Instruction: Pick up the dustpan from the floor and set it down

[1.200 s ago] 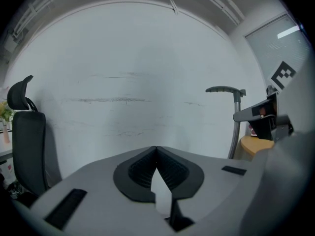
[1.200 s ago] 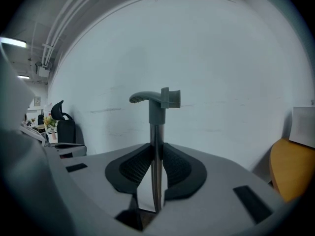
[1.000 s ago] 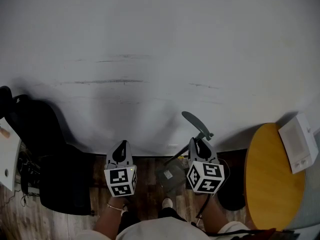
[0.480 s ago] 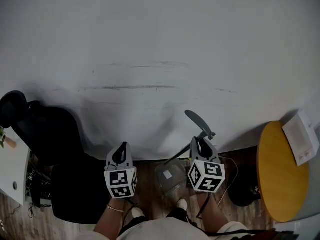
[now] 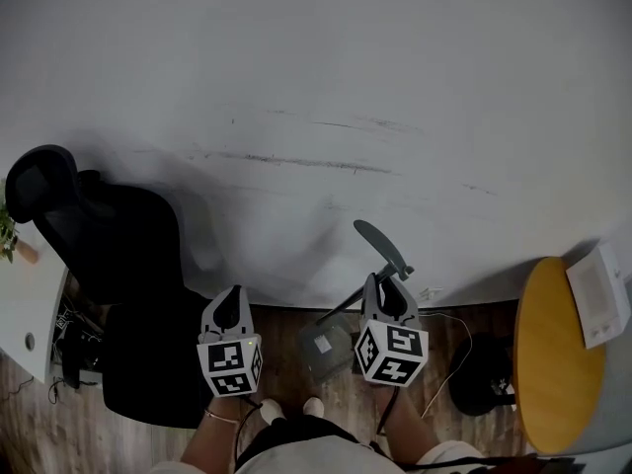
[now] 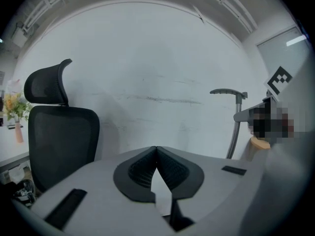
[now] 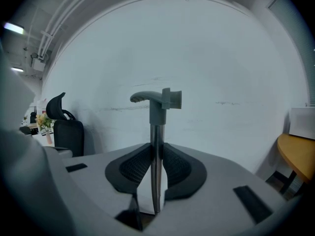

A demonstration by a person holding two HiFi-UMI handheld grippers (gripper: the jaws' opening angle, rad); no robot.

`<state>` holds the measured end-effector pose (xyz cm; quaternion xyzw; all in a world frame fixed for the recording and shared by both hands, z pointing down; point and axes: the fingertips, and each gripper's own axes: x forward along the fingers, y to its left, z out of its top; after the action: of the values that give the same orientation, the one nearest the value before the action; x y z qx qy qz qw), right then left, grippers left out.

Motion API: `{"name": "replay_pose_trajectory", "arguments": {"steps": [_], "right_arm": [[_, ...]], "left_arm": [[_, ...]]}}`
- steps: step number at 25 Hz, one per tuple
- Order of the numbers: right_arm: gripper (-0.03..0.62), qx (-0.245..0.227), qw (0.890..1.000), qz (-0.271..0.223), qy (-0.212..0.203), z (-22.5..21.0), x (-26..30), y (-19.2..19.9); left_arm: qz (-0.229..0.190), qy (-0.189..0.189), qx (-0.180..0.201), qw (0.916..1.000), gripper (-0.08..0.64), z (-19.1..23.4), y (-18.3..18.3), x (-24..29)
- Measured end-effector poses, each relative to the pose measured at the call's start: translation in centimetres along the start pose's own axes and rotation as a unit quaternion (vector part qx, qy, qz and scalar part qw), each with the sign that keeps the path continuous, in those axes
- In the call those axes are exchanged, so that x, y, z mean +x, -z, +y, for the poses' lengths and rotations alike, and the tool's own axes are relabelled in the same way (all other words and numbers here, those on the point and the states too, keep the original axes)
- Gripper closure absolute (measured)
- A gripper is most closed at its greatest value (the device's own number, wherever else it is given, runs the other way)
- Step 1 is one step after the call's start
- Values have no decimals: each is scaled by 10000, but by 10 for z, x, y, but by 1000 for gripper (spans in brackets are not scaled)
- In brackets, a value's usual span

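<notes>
The right gripper clamps the dustpan by its pole, the left gripper is closed on nothing, and the chair has drifted nearer the left one, so the carry is under way and the set-down is pending.

Scuffed white wall, black chair, wooden floor

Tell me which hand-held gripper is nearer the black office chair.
Left. In the head view the left hand-held gripper, shut and empty, sits just right of the office chair; the right hand-held gripper, clamping the dustpan by its handle, is farther right.
</notes>
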<state>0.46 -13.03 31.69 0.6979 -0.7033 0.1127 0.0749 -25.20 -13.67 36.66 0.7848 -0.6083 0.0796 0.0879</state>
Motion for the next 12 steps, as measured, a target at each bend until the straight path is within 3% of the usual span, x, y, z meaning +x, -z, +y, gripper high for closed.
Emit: {"name": "replay_pose_trajectory", "arguments": {"steps": [12], "right_arm": [[499, -29, 9992, 237, -305, 35, 26, 34]], "left_arm": [[249, -252, 28, 9994, 543, 29, 29, -6]]}}
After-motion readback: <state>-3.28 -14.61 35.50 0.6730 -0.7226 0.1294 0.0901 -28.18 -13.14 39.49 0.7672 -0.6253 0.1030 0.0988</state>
